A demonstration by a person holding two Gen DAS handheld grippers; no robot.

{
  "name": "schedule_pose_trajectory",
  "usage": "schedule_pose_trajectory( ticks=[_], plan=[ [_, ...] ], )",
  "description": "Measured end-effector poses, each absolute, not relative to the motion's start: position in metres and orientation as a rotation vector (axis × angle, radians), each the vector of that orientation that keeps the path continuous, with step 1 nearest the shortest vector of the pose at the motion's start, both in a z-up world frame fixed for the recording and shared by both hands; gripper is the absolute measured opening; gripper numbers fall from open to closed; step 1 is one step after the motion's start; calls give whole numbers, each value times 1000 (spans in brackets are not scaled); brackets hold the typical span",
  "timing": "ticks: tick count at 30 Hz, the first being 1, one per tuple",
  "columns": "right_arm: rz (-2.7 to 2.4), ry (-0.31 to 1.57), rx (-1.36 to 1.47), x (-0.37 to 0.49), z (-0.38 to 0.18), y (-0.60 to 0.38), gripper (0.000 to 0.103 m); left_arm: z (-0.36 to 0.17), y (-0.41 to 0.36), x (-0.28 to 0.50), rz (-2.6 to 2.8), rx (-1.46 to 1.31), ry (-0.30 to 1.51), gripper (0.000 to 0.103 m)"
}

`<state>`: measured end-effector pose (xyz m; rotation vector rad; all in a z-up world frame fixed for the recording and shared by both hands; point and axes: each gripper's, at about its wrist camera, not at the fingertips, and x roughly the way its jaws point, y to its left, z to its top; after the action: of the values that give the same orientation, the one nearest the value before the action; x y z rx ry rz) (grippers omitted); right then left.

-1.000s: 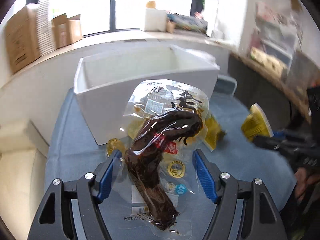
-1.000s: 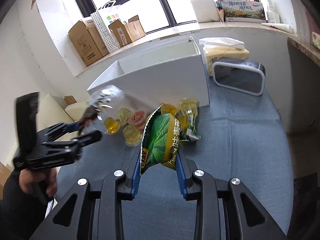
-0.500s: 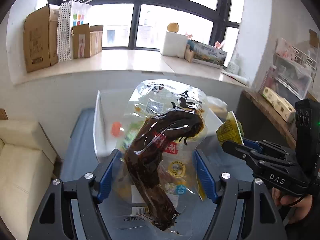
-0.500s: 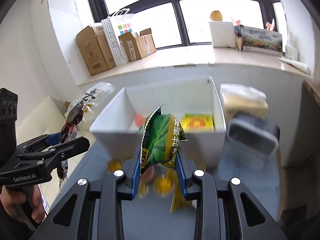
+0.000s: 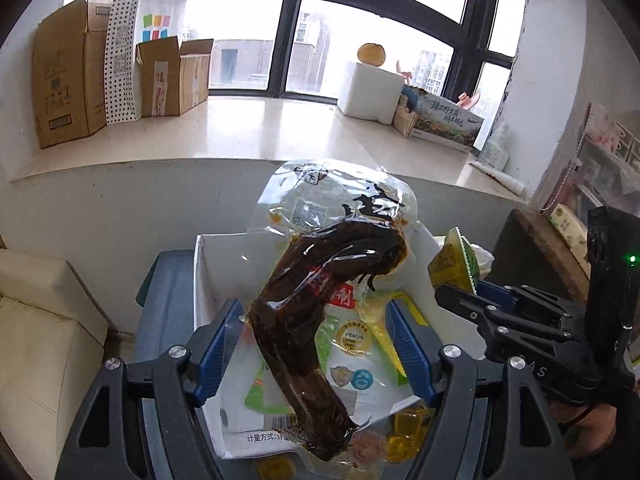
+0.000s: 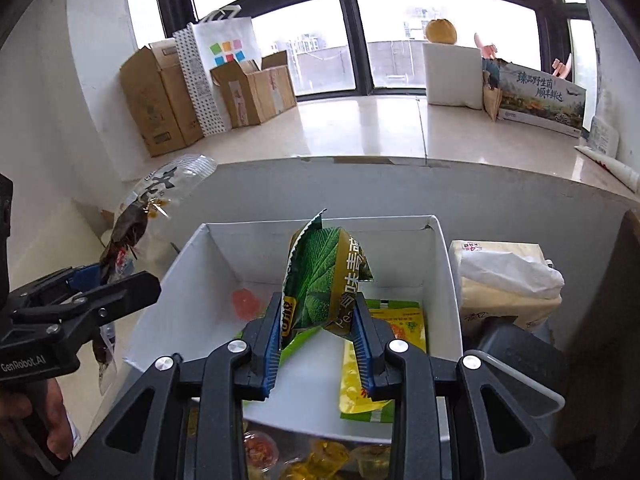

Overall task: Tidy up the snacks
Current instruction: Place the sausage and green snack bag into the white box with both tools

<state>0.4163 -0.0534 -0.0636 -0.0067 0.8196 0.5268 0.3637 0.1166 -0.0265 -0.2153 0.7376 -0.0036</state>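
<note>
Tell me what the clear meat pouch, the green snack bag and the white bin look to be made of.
Meat pouch: clear glossy plastic film, probably vacuum-sealed; it clings to the dark meat and glints.
Green snack bag: printed plastic or foil laminate, likely; crinkled, with a serrated top edge.
White bin: matte, thin flat walls with sharp corners; cardboard or plastic, unclear.

A wide windowsill [image 6: 360,128] runs under the dark-framed window [image 6: 352,40]. Toward its left end stand two brown cardboard boxes [image 6: 156,96], with a white paper bag [image 6: 224,56] bearing coloured squares between them. Toward the right end sits a white foam block [image 6: 452,76] with an orange fruit [image 6: 440,31] on top, and just beside it a printed carton [image 6: 540,98] showing a landscape. Lower down, a tissue pack [image 6: 508,276] sits at the right, with a grey appliance [image 6: 516,360] in front of it. A cream cushion [image 5: 44,344] fills the left edge of the left wrist view.
</note>
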Motion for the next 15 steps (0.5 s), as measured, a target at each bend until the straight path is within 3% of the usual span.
schedule_pose_trajectory(
  ticks=[1, 2, 3, 4, 15],
  plan=[
    [522, 826, -8, 419, -66, -54, 38, -32, 118, 368, -17, -218, 747, 78],
    [504, 838, -15, 423, -69, -54, 54, -37, 118, 373, -30, -215, 758, 81],
    [493, 848, -13, 425, -71, -56, 88, -43, 118, 378, -17, -200, 772, 92],
    [486, 849, 5, 426, -72, -59, 101, -46, 118, 381, 10, -183, 783, 101],
    [482, 863, 57, 417, -75, -80, 103, -52, 113, 375, -15, -174, 789, 103]
  ],
)
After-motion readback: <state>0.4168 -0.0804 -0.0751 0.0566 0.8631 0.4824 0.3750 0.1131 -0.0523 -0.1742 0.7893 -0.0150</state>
